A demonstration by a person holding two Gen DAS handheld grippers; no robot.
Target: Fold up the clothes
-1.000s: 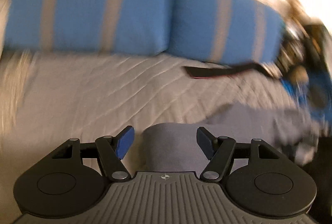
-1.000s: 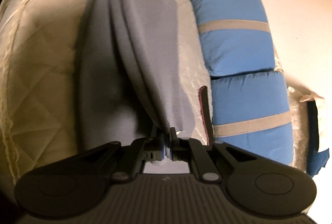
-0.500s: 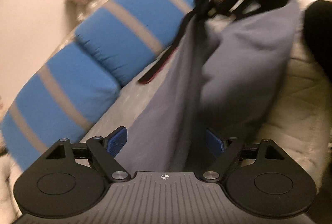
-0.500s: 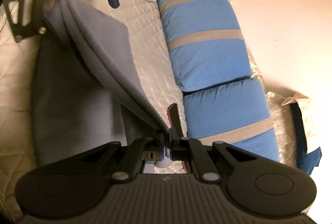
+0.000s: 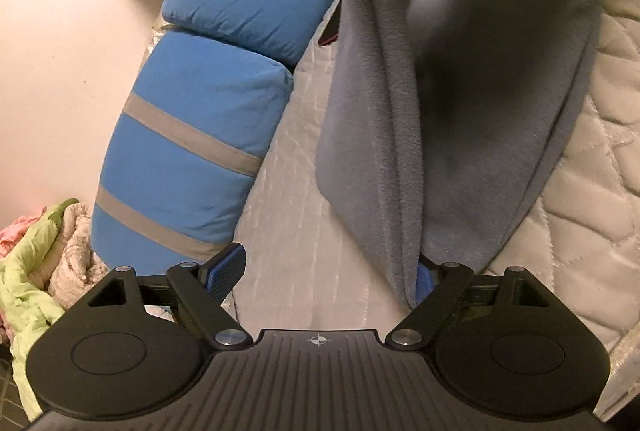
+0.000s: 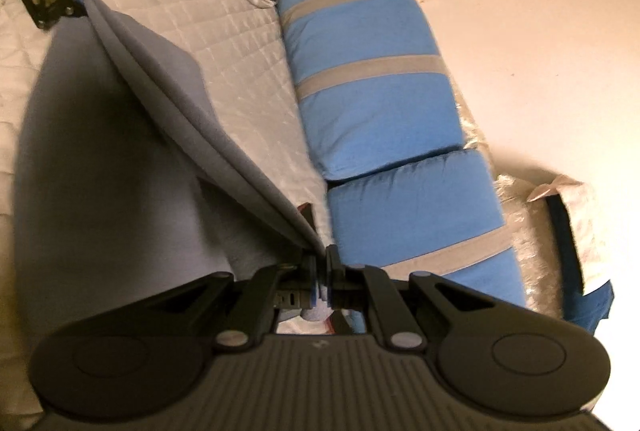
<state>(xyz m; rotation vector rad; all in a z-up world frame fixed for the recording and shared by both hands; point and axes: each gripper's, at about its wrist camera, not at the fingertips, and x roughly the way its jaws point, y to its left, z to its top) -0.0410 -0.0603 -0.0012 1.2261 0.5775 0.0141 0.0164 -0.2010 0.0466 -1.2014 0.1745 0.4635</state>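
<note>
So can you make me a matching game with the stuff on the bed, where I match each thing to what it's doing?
Things:
1. grey fleece garment
2. blue pillows with grey stripes
3. left gripper
4. right gripper

States:
A. open, fabric draped against one finger
B. lying in a row along the quilted cream bedspread
C. shut on an edge of fabric
D. partly lifted off the bed

Pairs: 1-D, 2-B, 3-A, 4-C
</note>
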